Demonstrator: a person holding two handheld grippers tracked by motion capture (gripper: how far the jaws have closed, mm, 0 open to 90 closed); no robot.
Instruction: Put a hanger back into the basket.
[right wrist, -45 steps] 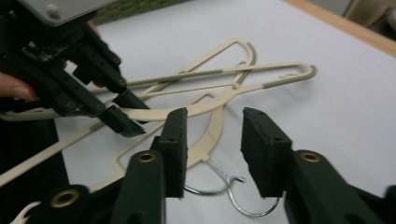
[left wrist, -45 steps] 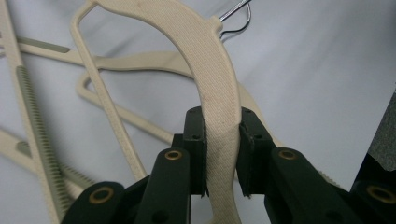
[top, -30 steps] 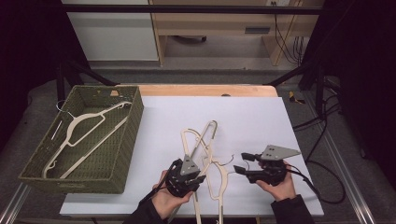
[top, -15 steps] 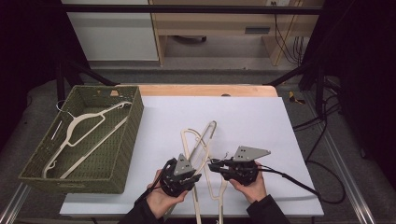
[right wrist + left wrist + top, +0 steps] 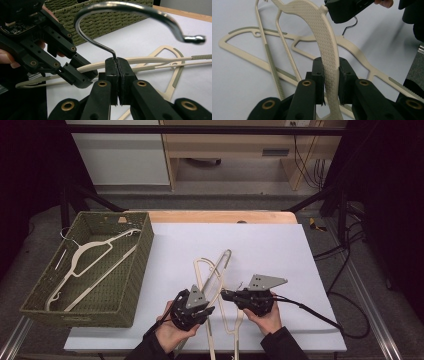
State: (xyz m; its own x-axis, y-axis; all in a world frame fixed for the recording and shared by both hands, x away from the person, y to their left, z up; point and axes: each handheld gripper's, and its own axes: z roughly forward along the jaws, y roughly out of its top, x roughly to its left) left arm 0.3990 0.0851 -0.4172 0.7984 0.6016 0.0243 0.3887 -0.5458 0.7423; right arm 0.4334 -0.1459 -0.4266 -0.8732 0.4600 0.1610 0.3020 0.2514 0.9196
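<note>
My left gripper [image 5: 330,72] is shut on the textured arm of a beige plastic hanger [image 5: 324,37], held tilted above the white table. My right gripper [image 5: 116,62] has just been closing and now pinches the stem of that hanger's metal hook [image 5: 120,6], its pads tight together. In the high view the left gripper [image 5: 209,310] and right gripper [image 5: 225,295] sit close together near the table's front edge, tips almost facing. Two more beige hangers [image 5: 214,270] lie crossed on the table beneath and beyond them.
A green woven basket [image 5: 142,247] stands at the left of the white table top [image 5: 270,250], with a beige hanger [image 5: 90,252] lying inside. The right gripper's cable [image 5: 315,312] trails off to the right across the table.
The right gripper has moved left to the left gripper, and its jaws have closed on the hook's stem. The left gripper has kept still with the hanger.
</note>
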